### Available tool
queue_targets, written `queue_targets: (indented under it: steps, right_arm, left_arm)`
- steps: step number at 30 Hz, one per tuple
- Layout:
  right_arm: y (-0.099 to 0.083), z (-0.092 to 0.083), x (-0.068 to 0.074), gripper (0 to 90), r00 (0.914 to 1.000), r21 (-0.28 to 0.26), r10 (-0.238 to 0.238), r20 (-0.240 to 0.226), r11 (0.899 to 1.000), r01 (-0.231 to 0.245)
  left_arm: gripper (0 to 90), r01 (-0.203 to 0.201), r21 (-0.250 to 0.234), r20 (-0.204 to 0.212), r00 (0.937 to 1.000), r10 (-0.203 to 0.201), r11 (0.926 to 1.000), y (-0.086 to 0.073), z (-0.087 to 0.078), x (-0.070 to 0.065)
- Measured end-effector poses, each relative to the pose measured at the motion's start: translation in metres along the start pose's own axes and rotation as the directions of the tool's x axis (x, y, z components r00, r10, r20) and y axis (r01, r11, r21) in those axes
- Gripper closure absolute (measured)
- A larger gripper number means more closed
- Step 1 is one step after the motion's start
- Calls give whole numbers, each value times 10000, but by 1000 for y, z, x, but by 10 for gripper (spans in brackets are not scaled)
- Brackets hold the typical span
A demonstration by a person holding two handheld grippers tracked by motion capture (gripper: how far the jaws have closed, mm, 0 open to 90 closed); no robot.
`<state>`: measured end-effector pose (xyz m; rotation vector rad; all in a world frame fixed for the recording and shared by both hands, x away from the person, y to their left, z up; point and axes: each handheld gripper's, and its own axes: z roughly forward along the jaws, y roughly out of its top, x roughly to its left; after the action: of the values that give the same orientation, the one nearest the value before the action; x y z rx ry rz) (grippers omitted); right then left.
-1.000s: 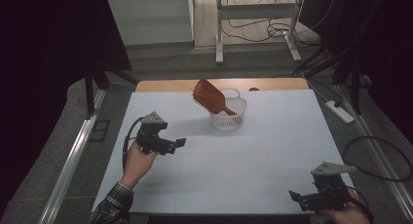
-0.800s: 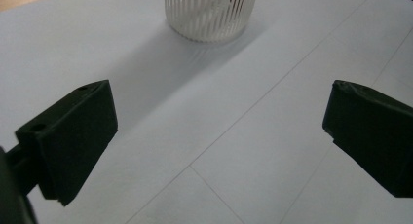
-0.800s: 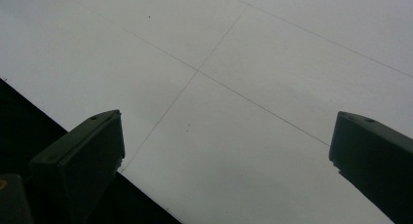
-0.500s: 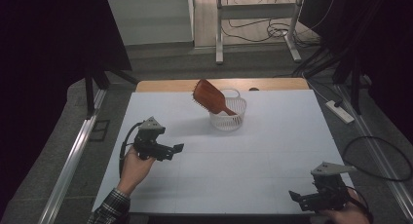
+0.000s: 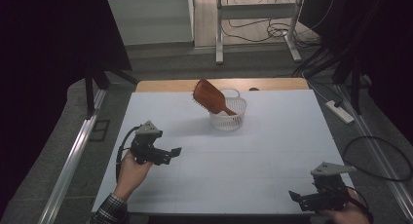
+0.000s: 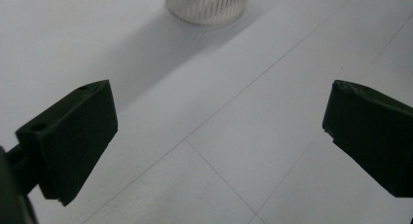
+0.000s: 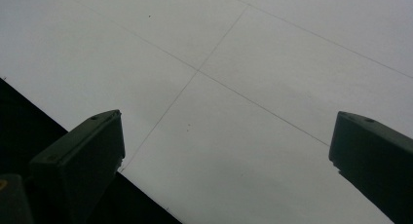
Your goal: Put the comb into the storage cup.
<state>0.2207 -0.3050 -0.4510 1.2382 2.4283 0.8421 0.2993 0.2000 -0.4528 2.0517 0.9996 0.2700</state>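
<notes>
Right now the left tongs (image 5: 173, 151) sit over the left-middle of the white bench (image 5: 253, 165), held in the person's left hand (image 5: 130, 168), jaws spread wide with nothing between them. Left gripper view confirms: both black jaws far apart, bare bench surface with thin grid lines between, and the base of the basket (image 6: 207, 5) at the top edge, well apart from the jaws. Right tongs (image 5: 296, 198) are low at the near right corner of the bench, also wide and empty; right gripper view shows the jaws splayed over the bench's near edge. Wooden hairbrush (image 5: 208, 96) stands tilted in the white ribbed basket (image 5: 228, 118), handle down inside, paddle head leaning up and out to the left over the rim. Basket sits at bench centre-back, well apart from both tongs. Power strip (image 5: 341, 111) lies on the floor to the right.
</notes>
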Motion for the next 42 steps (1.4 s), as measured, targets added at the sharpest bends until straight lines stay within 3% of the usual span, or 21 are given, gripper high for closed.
queue_targets:
  steps: [23,31,42]
  right_arm:
    - [0,-2,0,0,10000,-151,36,89,9999,-35]
    - [-1,-5,-1,0,9994,-566,25,333,9984,-6]
    - [-1,-4,-1,0,9993,-485,32,371,9988,-14]
  left_arm:
    - [4,120,121,-288,9995,-116,9999,-23,-16,-5]
    - [4,240,101,-380,9990,-236,9997,-32,-24,-7]
    - [4,385,64,-561,9977,-381,9992,-44,-36,-9]
